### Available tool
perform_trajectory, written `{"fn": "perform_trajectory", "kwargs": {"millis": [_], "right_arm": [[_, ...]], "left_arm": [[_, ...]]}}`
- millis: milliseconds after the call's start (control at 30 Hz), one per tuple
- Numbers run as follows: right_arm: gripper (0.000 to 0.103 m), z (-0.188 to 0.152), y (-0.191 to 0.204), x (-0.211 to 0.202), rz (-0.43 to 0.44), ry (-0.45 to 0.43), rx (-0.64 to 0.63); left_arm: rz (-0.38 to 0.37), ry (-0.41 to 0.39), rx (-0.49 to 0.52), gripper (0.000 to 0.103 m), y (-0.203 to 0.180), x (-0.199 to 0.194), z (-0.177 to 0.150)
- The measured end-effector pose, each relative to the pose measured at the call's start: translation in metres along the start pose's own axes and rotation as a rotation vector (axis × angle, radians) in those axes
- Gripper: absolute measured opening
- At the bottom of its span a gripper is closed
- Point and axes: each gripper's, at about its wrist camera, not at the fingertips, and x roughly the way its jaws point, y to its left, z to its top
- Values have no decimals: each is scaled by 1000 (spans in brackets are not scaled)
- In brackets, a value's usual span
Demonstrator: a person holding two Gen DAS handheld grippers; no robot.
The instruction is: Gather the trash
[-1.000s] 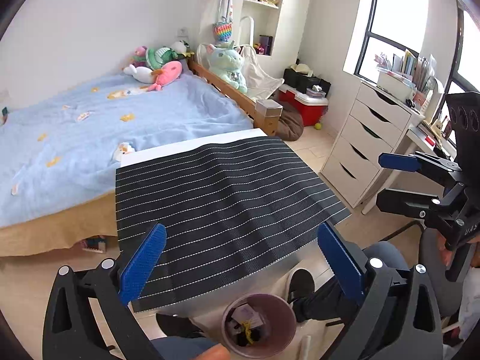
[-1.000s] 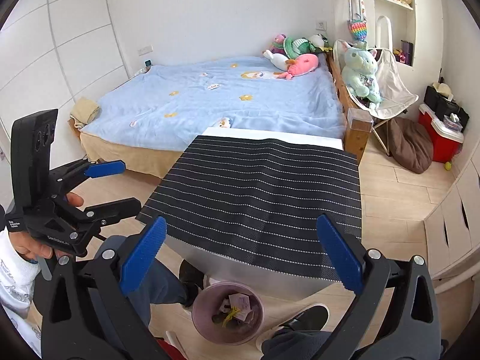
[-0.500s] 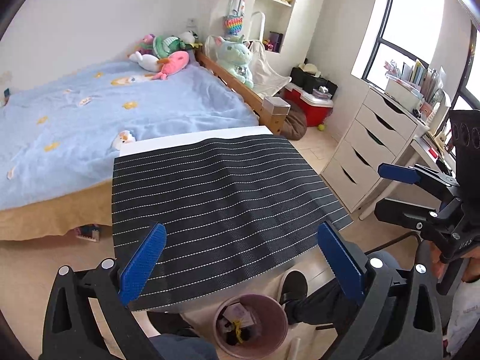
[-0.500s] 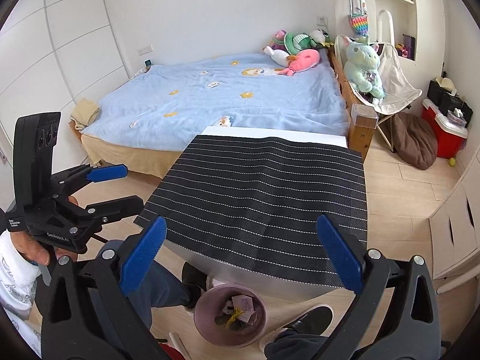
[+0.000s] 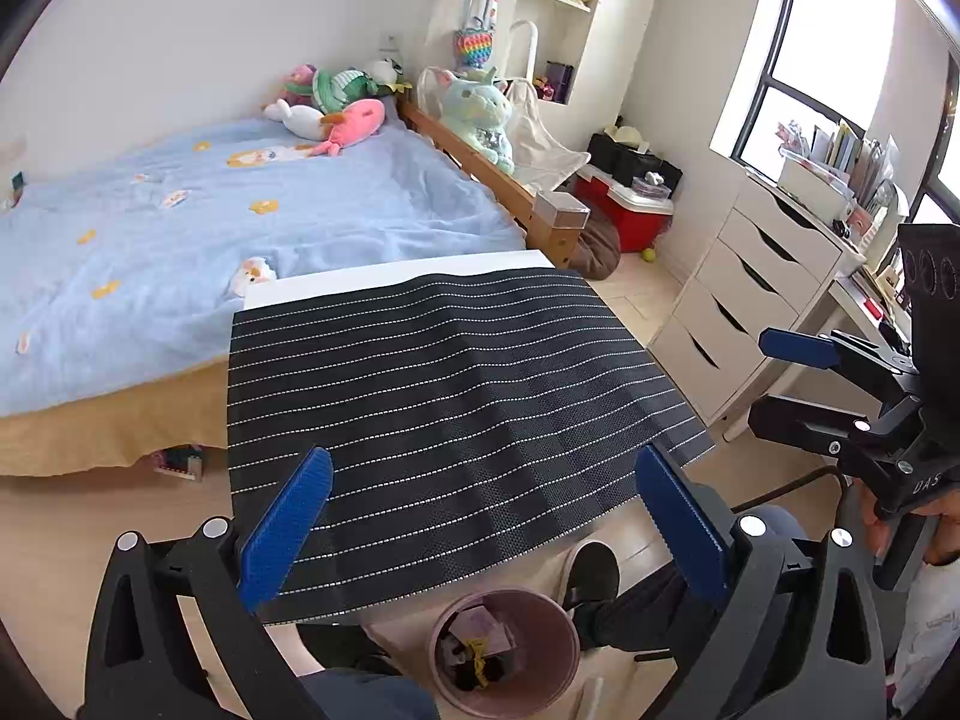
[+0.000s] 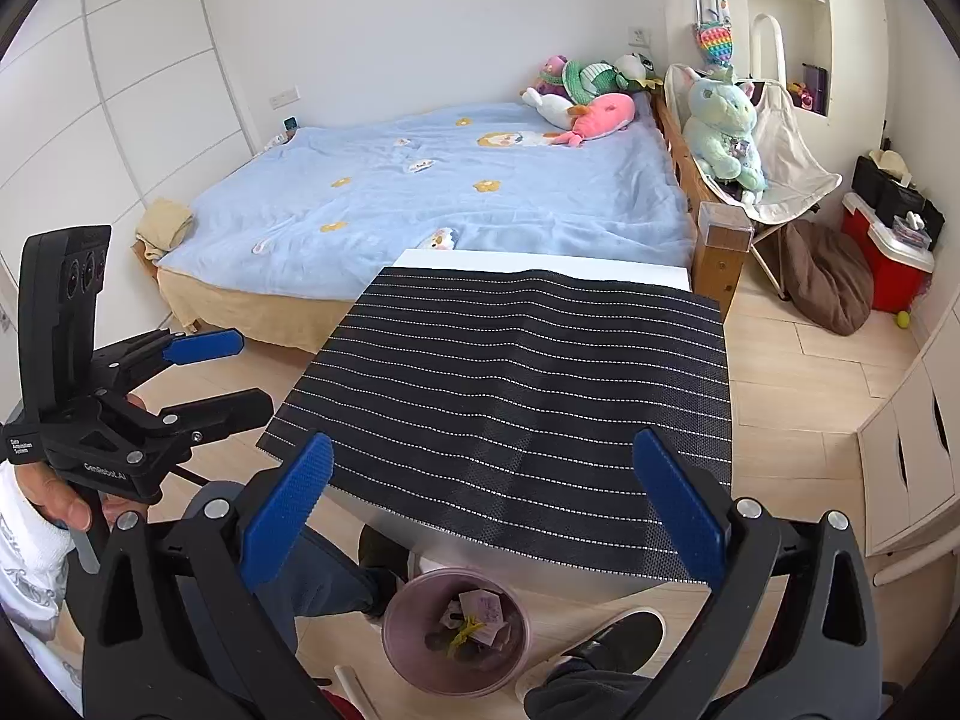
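Table's got a black mat [image 5: 456, 396] with thin white dotted stripes over a white top [image 6: 540, 261]. Bin [image 6: 399, 642] on the floor is dusty pink. Bedspread [image 6: 420, 192] is pale blue with little yellow flowers, plus a pink plush [image 6: 603, 111] and a mint green one [image 6: 720, 126]. Red cooler [image 5: 630, 219], white lid. Both hand-held grippers [image 5: 480, 522] [image 6: 480, 519]: black, blue pads.

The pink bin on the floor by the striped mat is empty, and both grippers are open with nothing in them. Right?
Not quite. The pink bin already holds crumpled paper and scraps, as the right wrist view shows. The rest stands: left gripper and right gripper are open and hold nothing.
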Motion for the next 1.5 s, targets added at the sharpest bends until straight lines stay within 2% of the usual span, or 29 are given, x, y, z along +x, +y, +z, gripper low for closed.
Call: {"fn": "perform_trajectory", "kwargs": {"millis": [1500], "right_arm": [[98,2,0,-3,-7,-5,-5]], "left_arm": [[-2,0,9,97,-5,-2,-1]]}}
